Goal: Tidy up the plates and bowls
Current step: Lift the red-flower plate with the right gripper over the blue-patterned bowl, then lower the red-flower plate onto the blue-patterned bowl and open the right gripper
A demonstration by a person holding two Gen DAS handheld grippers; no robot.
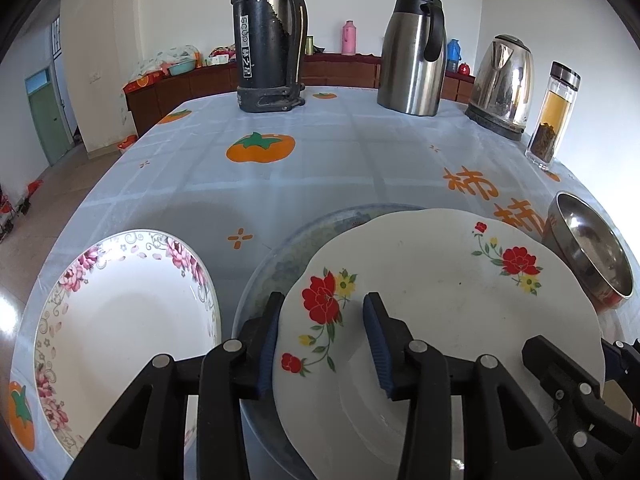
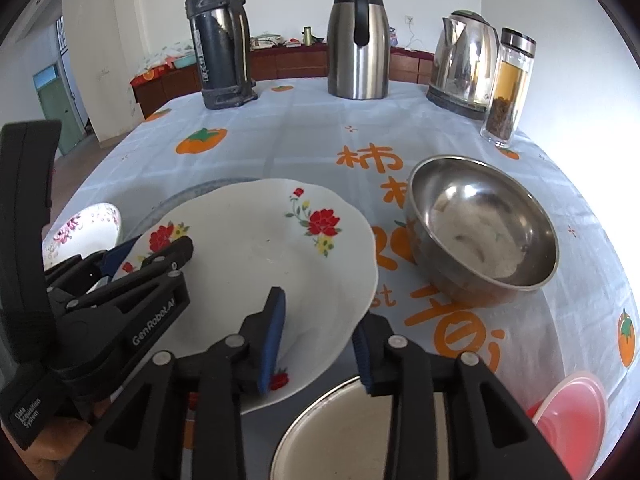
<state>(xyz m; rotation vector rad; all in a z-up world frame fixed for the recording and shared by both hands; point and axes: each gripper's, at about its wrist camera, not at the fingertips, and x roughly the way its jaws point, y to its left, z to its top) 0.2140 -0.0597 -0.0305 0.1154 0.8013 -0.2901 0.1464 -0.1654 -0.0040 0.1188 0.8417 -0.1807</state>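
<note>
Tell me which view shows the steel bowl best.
The right wrist view: the steel bowl shows whole, with its inside visible. The left wrist view catches the steel bowl only at the right edge, distorted.

The white scalloped plate with red flowers [image 1: 440, 300] hides most of the blue-patterned plate [image 1: 288, 256] beneath it. In the right wrist view the lower edge cuts off a steel bowl [image 2: 340, 432], and the right edge a translucent red plastic bowl [image 2: 572, 420]. Items on the distant brown cabinet [image 1: 192, 84] are too small to identify.
</note>
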